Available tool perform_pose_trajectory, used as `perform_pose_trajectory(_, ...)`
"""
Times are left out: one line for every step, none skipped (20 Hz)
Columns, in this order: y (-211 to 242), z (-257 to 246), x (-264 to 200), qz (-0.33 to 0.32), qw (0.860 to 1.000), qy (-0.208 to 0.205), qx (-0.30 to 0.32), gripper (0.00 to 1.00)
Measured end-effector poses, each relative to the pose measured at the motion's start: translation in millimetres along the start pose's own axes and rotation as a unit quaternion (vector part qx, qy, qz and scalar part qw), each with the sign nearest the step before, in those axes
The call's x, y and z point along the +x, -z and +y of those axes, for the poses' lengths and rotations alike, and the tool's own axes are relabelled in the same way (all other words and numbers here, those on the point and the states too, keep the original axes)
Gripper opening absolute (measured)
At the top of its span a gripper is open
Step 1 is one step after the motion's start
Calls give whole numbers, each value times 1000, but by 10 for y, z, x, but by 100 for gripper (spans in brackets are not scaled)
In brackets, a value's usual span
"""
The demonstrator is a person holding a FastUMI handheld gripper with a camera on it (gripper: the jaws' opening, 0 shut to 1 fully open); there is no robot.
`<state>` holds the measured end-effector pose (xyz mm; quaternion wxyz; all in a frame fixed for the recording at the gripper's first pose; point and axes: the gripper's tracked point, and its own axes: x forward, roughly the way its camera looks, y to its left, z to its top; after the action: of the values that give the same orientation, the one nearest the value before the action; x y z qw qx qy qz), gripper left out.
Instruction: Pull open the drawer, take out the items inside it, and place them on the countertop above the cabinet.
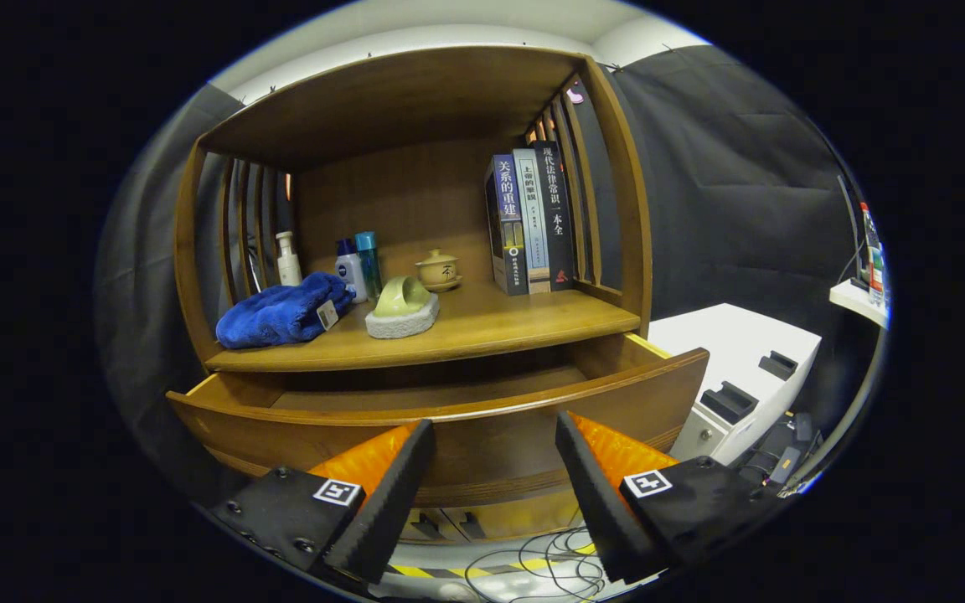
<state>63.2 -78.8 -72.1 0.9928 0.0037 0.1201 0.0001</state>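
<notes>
Now, claw [495, 477]: released — fingers spread, gripping nothing.
Drawer: curved brown wooden drawer [449, 414] pulled open, front just beyond fingertips, long axis crosswise.
Countertop: wooden countertop [516, 322] above — blue folded towel [281, 311] at left edge.
Drawer contents: hidden behind front.

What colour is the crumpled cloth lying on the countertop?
Deep blue, clearest in the gripper view; the open fingers hold nothing.

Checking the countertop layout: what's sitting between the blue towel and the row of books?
In the gripper view, a green cup on a white sponge lies between the blue towel and the books; the open gripper holds nothing.
</notes>
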Motion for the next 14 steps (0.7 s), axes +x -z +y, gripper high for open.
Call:
perform_pose_trajectory(-3, 3, 23, 0, 1000, 0, -1, 98)
perform_pose_trajectory(-12, 5, 67, 0, 1000, -1, 0, 98)
perform_pose_trajectory(-10, 13, 92, 1, 1000, -2, 3, 98)
perform_pose_trajectory(-18, 18, 114, 1, 1000, -5, 7, 98)
perform_pose_trajectory(-22, 15, 150, 2, 1000, -7, 12, 98)
perform_pose_trajectory(-23, 21, 184, 3, 1000, -8, 17, 98)
perform_pose_trajectory(-31, 29, 216, 5, 1000, -8, 20, 98)
perform_pose_trajectory(-39, 32, 251, 6, 1000, -8, 21, 98)
perform_pose_trajectory(-52, 37, 284, 6, 1000, -6, 18, 98)
perform_pose_trajectory(-63, 42, 314, 6, 1000, -4, 12, 98)
perform_pose_trajectory(-75, 41, 361, 6, 1000, -3, 6, 98)
perform_pose_trajectory(-88, 49, 394, 6, 1000, -2, 1, 98)
perform_pose_trajectory(-98, 56, 428, 7, 1000, -1, -2, 98)
perform_pose_trajectory(-115, 62, 462, 7, 1000, -1, -4, 98)
